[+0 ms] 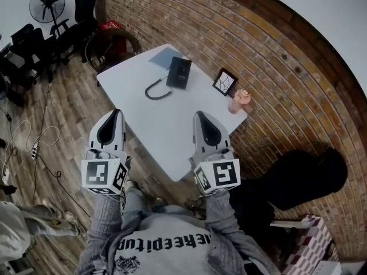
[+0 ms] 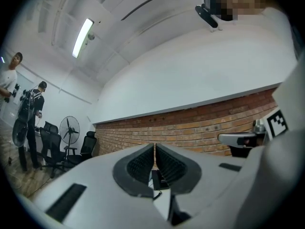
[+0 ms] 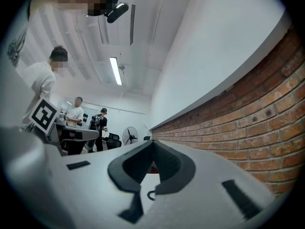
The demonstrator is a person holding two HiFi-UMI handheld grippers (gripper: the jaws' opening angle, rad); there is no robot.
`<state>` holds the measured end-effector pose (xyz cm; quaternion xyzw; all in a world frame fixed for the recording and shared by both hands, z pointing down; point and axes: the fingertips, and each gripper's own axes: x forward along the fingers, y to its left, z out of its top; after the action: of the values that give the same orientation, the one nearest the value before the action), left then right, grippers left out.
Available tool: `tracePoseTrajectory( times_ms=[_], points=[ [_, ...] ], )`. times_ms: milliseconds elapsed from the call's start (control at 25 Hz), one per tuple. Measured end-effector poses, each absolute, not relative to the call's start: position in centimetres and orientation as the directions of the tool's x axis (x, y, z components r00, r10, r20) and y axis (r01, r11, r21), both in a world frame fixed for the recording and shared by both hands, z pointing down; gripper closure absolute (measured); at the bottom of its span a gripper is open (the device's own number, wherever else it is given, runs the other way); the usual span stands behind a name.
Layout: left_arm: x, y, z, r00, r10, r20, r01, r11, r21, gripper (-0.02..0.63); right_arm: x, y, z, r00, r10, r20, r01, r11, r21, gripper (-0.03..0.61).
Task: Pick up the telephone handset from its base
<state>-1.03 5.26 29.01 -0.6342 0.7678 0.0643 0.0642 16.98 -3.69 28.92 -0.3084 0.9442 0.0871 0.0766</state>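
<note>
Left gripper (image 1: 116,114): jaws clenched tip to tip, nothing held.
Right gripper (image 1: 199,116): jaws likewise pressed together, empty.
Telephone (image 1: 179,72): black, laid on the white table (image 1: 166,133), well ahead of both grippers and apart from them.
Cord (image 1: 157,90): curled beside the telephone, on the left gripper's side.

Office-type room w/ brick wall (image 1: 258,50), blk swivel chairs (image 1: 26,39), floor fan (image 1: 47,3), wht table (image 1: 166,125)
</note>
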Motion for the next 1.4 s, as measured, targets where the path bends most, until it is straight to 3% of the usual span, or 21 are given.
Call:
tracePoseTrajectory(
  times_ms=[1400],
  points=[
    [-21.9, -15.3, 30.4, 0.076, -0.984, -0.159, -0.995, -0.085, 0.05, 0.6, -1.8, -19.8, 29.2, -0.62, -0.77, -0.152, -0.785, 0.608, 0.121, 0.574]
  ],
)
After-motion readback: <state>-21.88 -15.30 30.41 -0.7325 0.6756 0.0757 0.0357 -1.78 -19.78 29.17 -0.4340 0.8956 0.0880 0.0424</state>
